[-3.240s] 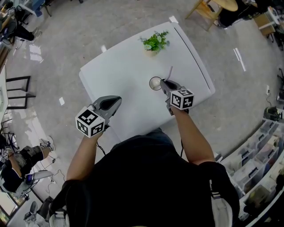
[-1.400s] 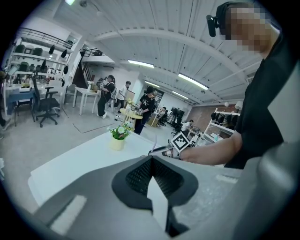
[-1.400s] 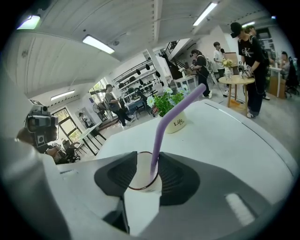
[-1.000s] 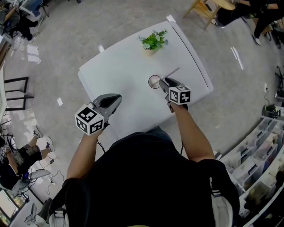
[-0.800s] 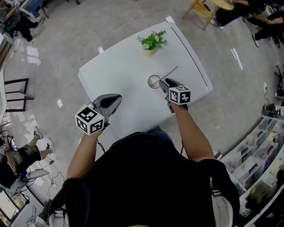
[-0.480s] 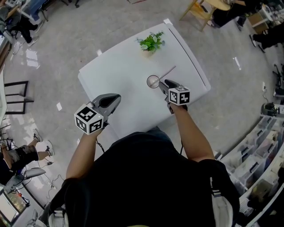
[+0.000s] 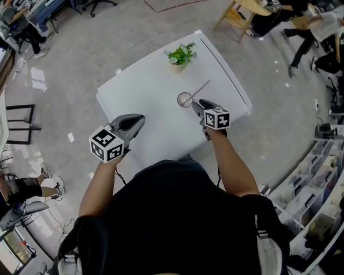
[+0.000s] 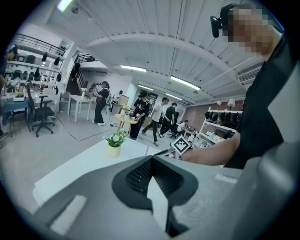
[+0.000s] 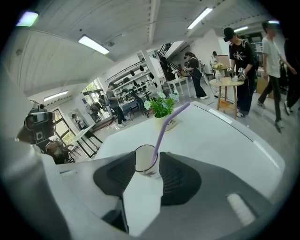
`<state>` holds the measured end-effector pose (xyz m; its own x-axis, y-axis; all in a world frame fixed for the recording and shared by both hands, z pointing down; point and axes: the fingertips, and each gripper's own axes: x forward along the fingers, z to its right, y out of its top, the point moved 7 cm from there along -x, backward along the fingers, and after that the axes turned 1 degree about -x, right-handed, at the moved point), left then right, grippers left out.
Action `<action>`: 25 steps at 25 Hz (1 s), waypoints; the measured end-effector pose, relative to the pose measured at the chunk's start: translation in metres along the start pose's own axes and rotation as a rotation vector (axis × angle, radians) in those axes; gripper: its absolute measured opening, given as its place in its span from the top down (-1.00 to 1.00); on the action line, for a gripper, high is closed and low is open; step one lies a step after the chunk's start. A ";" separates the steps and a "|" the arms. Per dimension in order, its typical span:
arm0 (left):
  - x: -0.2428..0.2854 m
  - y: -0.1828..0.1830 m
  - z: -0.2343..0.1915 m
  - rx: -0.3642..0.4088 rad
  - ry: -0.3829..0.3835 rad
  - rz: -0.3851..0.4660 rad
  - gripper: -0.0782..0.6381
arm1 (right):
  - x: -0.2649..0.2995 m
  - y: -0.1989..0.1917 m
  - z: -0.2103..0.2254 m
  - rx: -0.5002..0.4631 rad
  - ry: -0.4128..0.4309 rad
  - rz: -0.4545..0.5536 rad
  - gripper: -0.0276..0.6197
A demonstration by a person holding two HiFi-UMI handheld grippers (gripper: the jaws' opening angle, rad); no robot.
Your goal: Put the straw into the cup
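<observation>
A clear cup (image 7: pixel 185 99) stands on the white table (image 7: pixel 145 91). A purple straw (image 7: pixel 200 88) rests in the cup and leans over its rim to the far right. In the right gripper view the cup (image 9: pixel 145 161) and the straw (image 9: pixel 165 126) show just past the jaws. My right gripper (image 7: pixel 198 104) is open right behind the cup, with nothing between its fingers. My left gripper (image 7: pixel 140 117) hovers over the table's near left part, shut and empty; in its own view the left gripper (image 8: pixel 151 158) has its jaws meeting at the tip.
A small potted plant (image 7: pixel 181 55) stands at the table's far edge, beyond the cup. A wooden chair (image 7: pixel 236 16) and walking people are beyond the table. Storage shelves (image 7: pixel 317 188) line the right side.
The straw has gone from nearly upright at my right gripper to leaning in the cup, free of the jaws. The left gripper has stayed put.
</observation>
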<state>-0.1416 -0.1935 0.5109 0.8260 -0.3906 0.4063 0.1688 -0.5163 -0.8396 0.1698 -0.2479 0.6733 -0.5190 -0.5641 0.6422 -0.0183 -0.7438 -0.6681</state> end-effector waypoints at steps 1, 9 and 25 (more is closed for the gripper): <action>-0.001 0.001 0.001 0.004 -0.001 0.001 0.78 | -0.002 0.000 -0.001 -0.001 -0.003 0.003 0.34; -0.011 0.007 0.012 0.039 -0.009 0.021 0.78 | -0.025 -0.003 -0.011 -0.009 -0.015 0.028 0.35; -0.024 0.017 0.035 0.090 -0.045 0.052 0.78 | -0.070 -0.010 -0.024 -0.019 -0.053 0.075 0.35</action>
<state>-0.1395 -0.1665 0.4746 0.8580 -0.3791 0.3467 0.1713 -0.4251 -0.8888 0.1857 -0.1920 0.6259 -0.4740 -0.6361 0.6089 0.0024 -0.6924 -0.7215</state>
